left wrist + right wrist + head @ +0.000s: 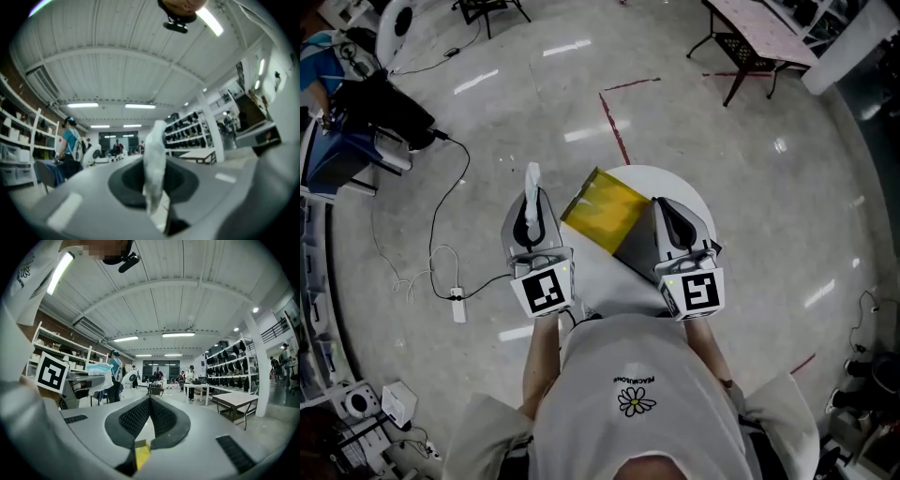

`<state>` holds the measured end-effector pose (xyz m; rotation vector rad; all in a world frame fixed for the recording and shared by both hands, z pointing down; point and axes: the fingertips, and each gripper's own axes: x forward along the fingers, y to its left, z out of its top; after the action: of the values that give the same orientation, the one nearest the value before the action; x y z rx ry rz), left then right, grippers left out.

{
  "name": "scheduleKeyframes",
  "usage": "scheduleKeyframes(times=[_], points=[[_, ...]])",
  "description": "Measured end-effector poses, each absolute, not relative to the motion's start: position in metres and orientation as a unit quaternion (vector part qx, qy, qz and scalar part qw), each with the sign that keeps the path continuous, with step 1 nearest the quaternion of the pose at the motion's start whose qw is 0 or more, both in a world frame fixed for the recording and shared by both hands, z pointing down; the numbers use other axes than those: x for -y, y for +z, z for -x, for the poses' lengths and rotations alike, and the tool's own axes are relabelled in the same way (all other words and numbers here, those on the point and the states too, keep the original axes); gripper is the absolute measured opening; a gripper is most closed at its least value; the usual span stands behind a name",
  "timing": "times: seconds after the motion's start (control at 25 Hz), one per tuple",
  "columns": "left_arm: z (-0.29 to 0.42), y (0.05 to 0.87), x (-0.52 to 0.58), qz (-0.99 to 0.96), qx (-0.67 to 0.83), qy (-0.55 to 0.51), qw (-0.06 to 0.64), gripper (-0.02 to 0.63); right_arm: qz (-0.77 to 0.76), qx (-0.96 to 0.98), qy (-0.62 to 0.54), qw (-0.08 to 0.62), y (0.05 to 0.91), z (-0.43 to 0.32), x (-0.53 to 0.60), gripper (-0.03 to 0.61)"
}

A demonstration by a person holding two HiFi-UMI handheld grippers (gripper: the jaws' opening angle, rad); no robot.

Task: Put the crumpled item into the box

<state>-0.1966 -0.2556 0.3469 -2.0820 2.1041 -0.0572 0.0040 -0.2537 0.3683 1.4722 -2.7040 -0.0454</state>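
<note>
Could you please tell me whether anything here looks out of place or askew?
Nothing is spilled or damaged. The yellow box lies diagonally on the round table, and the crumpled item is outside it, pinched in the left gripper, poking past its tips.

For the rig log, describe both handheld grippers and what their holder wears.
The left gripper and right gripper are alike: rounded light-grey shells with black insets, tapering forward. Each carries a white cube with a black square marker. The right fingers have a black dotted lining. No cable shows on either. The person wears a white short-sleeved shirt with a daisy print.
</note>
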Motion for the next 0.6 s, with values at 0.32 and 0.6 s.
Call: scheduleKeyframes(times=[0.32, 0.6], points=[[0.167, 0.369, 0.299, 0.721, -0.644, -0.167, 0.195, 0.043, -0.501, 0.864, -0.003, 0.047, 0.378, -0.032, 0.248, 0.002], [0.115, 0.448, 0.332, 0.750, -0.551, -0.291, 0.223, 0.044, -0.522, 0.851, 0.007, 0.067, 0.391, -0.064, 0.238, 0.002]])
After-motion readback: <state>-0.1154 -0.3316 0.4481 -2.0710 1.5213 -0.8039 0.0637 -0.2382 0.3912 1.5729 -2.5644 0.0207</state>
